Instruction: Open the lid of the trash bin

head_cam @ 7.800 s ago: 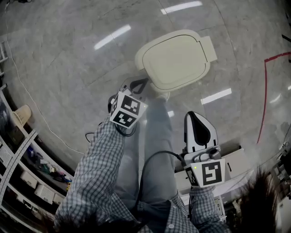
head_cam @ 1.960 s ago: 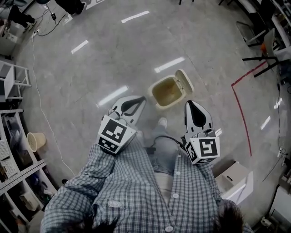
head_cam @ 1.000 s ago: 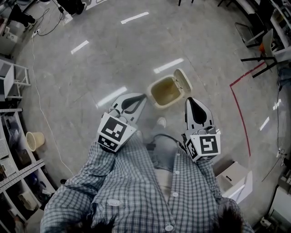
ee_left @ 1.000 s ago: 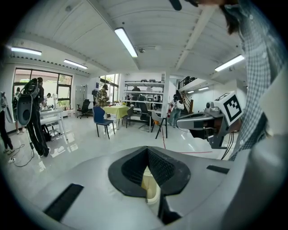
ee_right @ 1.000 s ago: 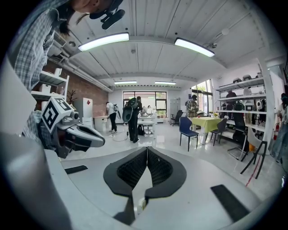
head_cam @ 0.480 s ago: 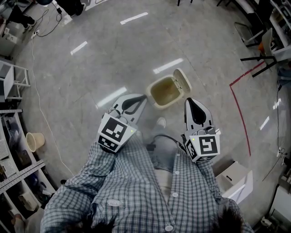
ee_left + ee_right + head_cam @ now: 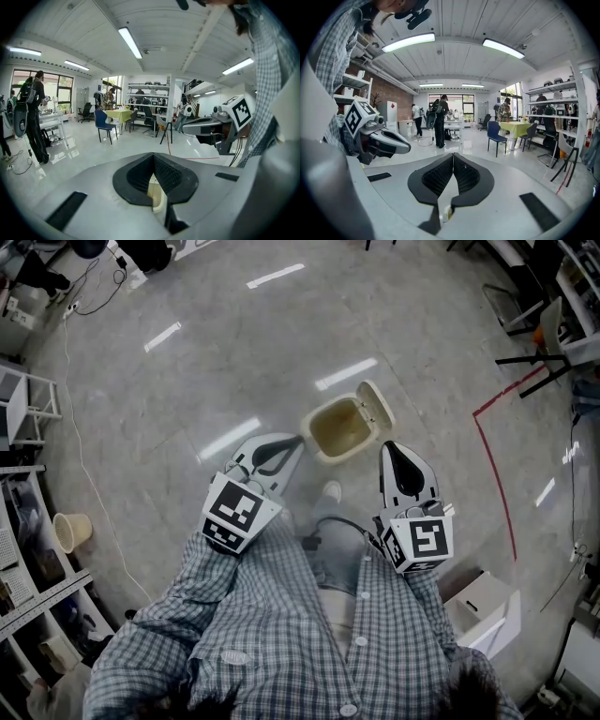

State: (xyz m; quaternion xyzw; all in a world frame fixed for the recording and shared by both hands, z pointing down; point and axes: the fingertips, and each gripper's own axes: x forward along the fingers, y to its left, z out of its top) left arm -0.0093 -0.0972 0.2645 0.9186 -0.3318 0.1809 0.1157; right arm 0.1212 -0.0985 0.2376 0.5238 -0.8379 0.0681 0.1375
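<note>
Cream plastic bin (image 7: 339, 430) stands on the grey floor (image 7: 187, 371), just ahead of the person's shoe (image 7: 331, 490).

**Bin**
- Lid (image 7: 377, 405): raised and tilted back at the bin's far-right edge.
- Interior: exposed, tan in tone. Contents cannot be made out.

**Left gripper** (image 7: 298, 439)
- Position: over the floor at the bin's near-left corner, tips pointing toward the rim. The head view does not show whether tip and rim touch.
- Fingers (image 7: 169, 174): closed, with the black ribbed pads meeting at the tips. Nothing is clamped between them. A cream part of the bin shows through the gap behind the pads.

**Right gripper** (image 7: 391, 447)
- Position: near the bin's right side, below the lid and clear of both.
- Fingers (image 7: 437, 177): closed tip to tip, with nothing between the pads. A small cream object shows through the slot behind them; it cannot be identified.

**Surroundings**
- Red line (image 7: 495, 460): on the floor to the right of the bin, well apart from it.
- White box (image 7: 483, 607): on the floor at the person's right, behind the right gripper.
- Bucket (image 7: 73, 529): at the left, beside the shelving (image 7: 19, 601).
- Both arms wear checked sleeves (image 7: 197, 587).
- Both gripper views look into a room with a blue chair (image 7: 104, 124) and people standing in the background.
</note>
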